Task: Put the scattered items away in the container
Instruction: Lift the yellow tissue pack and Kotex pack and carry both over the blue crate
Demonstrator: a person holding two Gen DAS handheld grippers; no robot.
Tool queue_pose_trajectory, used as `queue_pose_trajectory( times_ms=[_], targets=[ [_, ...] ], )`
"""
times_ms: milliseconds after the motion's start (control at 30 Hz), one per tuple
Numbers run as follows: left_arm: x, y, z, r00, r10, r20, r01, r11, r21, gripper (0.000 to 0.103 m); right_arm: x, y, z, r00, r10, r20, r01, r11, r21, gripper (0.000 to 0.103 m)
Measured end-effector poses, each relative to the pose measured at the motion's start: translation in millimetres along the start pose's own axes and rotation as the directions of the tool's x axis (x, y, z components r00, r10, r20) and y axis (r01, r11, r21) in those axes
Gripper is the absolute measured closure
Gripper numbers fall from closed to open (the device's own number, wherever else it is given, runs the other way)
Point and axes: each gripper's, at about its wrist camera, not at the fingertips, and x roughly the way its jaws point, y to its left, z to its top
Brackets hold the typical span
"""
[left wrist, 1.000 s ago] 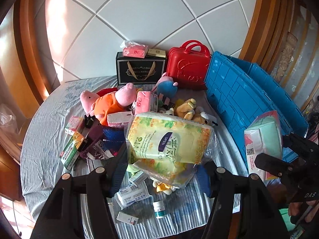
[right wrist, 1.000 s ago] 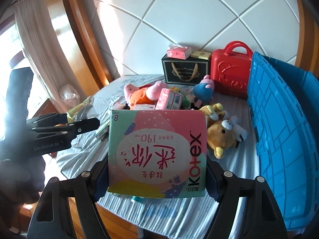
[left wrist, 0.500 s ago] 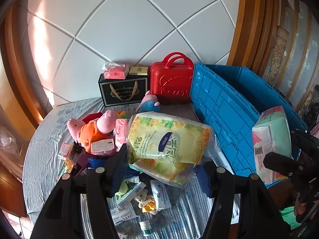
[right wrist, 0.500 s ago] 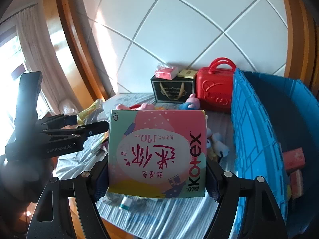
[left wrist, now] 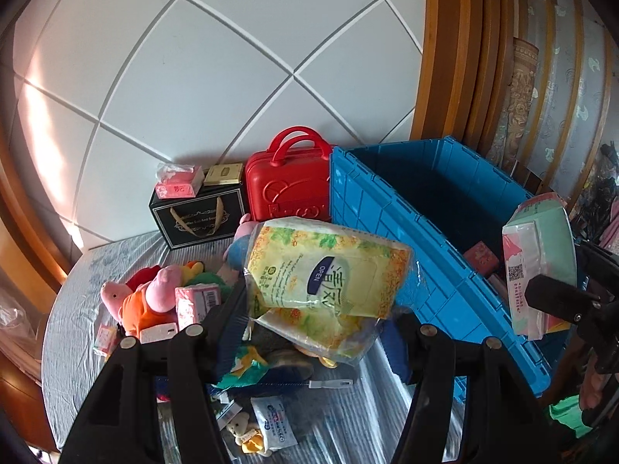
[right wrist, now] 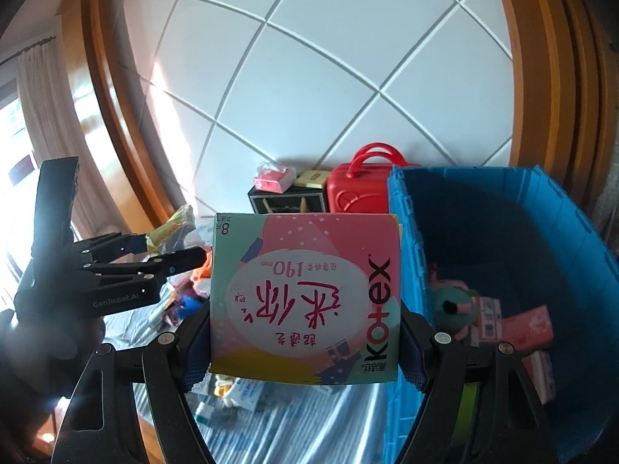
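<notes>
My left gripper is shut on a yellow wet-wipes pack and holds it above the table, left of the blue crate. My right gripper is shut on a pink-and-green Kotex pack, raised at the crate's left wall. The Kotex pack also shows in the left wrist view over the crate's near end. The left gripper shows in the right wrist view. Several pink boxes and a green plush lie in the crate.
On the striped tablecloth lie a pink pig plush, a pink pack, sachets and a small bear. A red case and a black gift bag stand against the wall.
Both grippers have risen and moved toward the crate with their packs. The crate's inside has come into view in both wrist views.
</notes>
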Motion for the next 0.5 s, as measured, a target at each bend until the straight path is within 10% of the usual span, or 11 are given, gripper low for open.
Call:
queue_pose_trajectory(
  times_ms=[500],
  targets=[
    [37, -92, 59, 0.999, -0.044, 0.025, 0.041, 0.994, 0.104, 0.042, -24, -99, 12, 0.994, -0.101, 0.035, 0.098, 0.992, 0.084, 0.025]
  ],
)
